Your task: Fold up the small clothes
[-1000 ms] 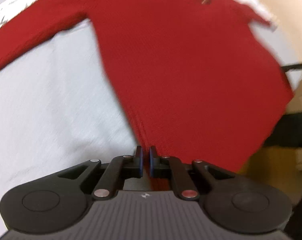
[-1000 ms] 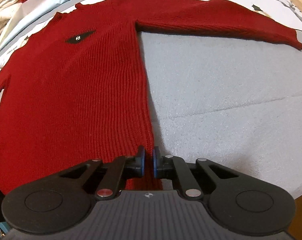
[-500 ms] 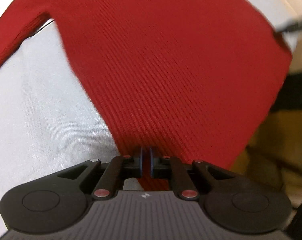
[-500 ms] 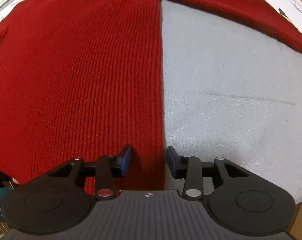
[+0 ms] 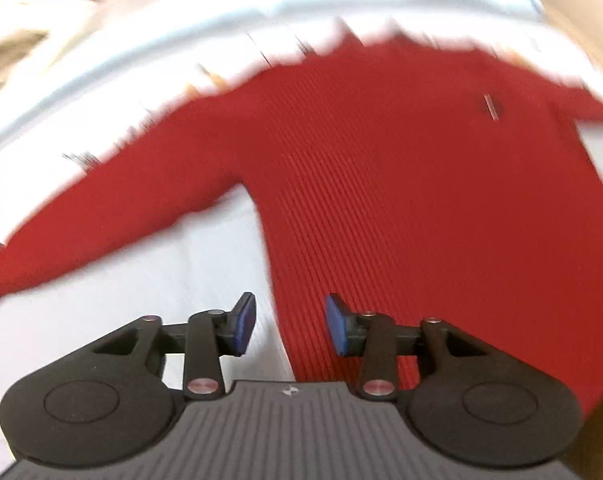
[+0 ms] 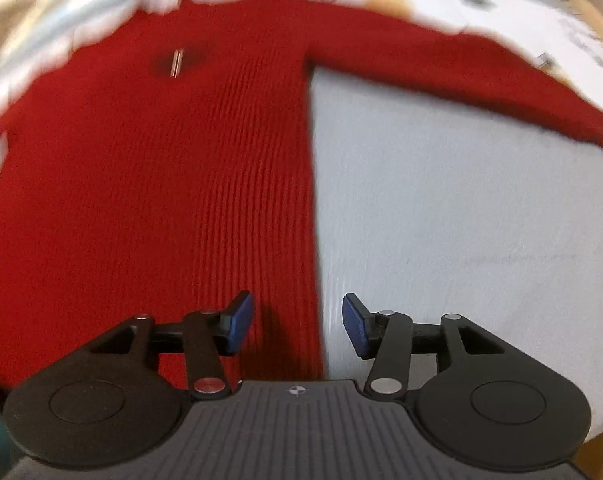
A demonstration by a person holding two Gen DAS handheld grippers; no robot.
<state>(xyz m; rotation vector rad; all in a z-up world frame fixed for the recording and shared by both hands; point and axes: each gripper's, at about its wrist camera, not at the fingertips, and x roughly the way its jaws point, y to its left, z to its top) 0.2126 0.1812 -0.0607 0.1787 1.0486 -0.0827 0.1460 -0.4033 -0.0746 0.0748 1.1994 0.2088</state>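
Two claws, left claw [image 5: 287, 326] and right claw [image 6: 298, 326], opening, empty, above red sweater [image 6: 161, 184].

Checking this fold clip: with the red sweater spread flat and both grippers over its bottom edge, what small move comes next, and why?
Probably take a sleeve and fold it across the body. The red sweater lies flat with sleeves out, and the left gripper and right gripper are opening, with nothing pinched.

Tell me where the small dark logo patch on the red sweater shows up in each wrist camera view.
Left wrist view: the logo patch sits upper right, blurred.
Right wrist view: the logo patch sits upper left, also blurred.
Shared landmark: the red sweater spread flat on the pale sheet.
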